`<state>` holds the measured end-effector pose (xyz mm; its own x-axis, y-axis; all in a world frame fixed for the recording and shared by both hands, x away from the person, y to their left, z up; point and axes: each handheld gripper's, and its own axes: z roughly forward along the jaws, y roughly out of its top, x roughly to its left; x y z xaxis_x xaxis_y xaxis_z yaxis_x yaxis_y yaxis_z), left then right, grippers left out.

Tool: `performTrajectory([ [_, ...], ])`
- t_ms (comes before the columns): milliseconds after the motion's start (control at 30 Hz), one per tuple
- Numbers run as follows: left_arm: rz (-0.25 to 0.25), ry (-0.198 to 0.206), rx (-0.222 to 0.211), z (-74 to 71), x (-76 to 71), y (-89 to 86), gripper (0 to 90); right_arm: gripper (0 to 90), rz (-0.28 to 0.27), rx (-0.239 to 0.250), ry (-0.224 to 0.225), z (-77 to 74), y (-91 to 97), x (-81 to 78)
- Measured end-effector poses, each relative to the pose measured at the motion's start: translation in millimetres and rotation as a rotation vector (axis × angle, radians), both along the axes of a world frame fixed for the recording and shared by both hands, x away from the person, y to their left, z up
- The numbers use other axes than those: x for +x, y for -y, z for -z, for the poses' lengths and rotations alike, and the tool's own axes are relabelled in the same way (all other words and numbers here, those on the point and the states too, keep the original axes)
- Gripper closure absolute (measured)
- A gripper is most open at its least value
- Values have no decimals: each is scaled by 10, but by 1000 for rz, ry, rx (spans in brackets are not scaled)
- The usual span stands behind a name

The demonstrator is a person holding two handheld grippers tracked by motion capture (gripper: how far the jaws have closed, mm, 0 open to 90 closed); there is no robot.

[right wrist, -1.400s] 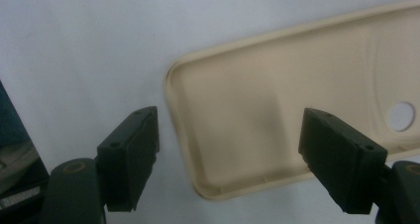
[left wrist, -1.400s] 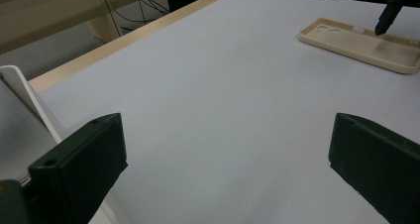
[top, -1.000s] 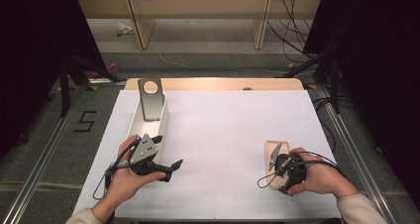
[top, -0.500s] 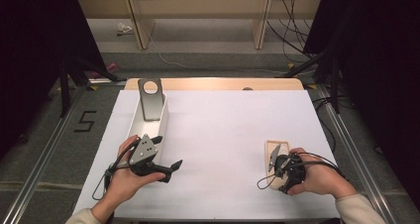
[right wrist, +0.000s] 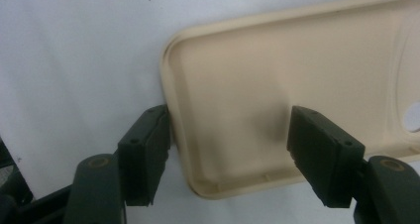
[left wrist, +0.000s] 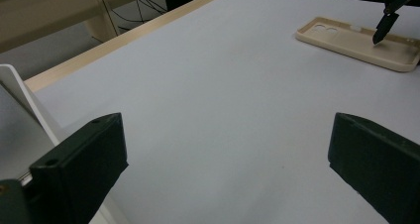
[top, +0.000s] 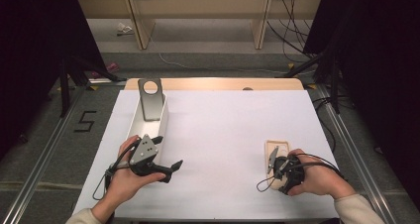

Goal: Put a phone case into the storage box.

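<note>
phone case (right wrist: 277, 110) caught in a narrowing pinch

right gripper (right wrist: 230, 149) jaws just closing, straddling its short end wall (not clamped yet); left gripper (left wrist: 223, 169) gapes idle.

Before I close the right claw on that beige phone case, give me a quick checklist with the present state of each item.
1. Case between the jaws: ok. The right claw straddles a corner of the phone case, one jaw outside the rim, one over the inside.
2. Grip made: not ok. The jaws have just been closing, but the inner jaw stands clear of the wall.
3. Case lies flat, open side up, on the white table: ok.
4. Left claw out of the way: ok, open over bare table.
5. White tray far from the case: ok.
6. Outer jaw touching the rim: cannot tell.
</note>
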<state>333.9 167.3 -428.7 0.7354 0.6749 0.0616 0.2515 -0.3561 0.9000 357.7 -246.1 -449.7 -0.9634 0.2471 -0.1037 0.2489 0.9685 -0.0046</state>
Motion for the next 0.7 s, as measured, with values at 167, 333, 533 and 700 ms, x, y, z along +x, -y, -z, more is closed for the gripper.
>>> performTrajectory([
  [167, 1, 0, 0, 0, -2, 2, 16, 355, -8, -3, 1, 11, -8, -7],
  [333, 1, -1, 0, 1, -2, 2, 16, 367, -12, 0, 3, 16, -13, -13],
  [533, 2, -1, 0, 2, -4, 4, 16, 386, -19, -6, 3, 12, -20, -19],
  [700, 2, -1, 0, 1, -4, 4, 16, 435, -27, -7, -8, 9, -28, -25],
])
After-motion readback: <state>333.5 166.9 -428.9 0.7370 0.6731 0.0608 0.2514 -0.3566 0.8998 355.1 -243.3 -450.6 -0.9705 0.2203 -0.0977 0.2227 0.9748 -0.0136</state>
